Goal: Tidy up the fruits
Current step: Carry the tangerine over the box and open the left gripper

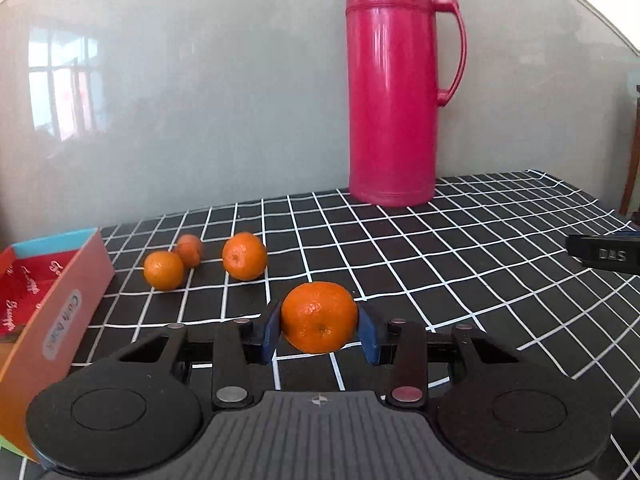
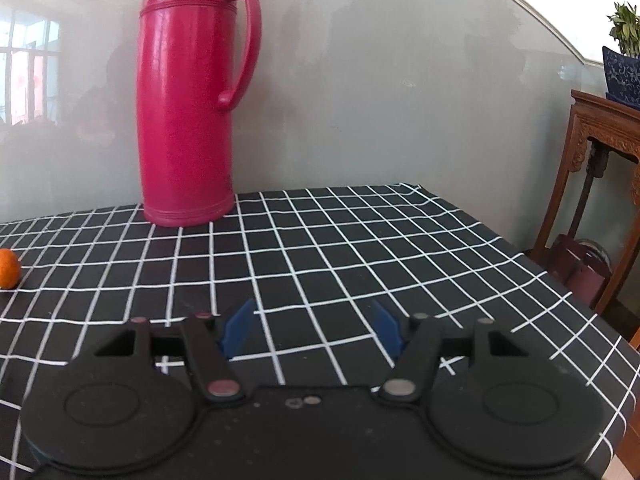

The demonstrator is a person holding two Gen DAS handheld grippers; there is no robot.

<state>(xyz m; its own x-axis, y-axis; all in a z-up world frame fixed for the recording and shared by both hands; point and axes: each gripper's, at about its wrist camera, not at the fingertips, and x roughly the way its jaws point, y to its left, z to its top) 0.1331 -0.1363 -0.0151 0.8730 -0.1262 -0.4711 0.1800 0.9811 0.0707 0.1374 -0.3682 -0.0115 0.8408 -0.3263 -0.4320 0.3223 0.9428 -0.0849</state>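
In the left wrist view my left gripper (image 1: 319, 330) is shut on an orange mandarin (image 1: 319, 316), its blue pads (image 1: 271, 332) pressed on both sides, just above the black checked tablecloth (image 1: 440, 264). Three more mandarins lie behind it to the left: one (image 1: 244, 256), one (image 1: 163, 270) and a duller one (image 1: 189, 250). An open orange box (image 1: 60, 304) with a red inside stands at the left edge. In the right wrist view my right gripper (image 2: 312, 330) is open over bare cloth, nothing between its fingers. A single mandarin (image 2: 8, 269) shows at that view's far left.
A tall pink thermos jug (image 1: 394, 92) stands at the back of the table against the pale wall. The tip of the other gripper (image 1: 604, 254) shows at the right edge of the left wrist view. A carved wooden stand (image 2: 600, 184) is beyond the table's right edge.
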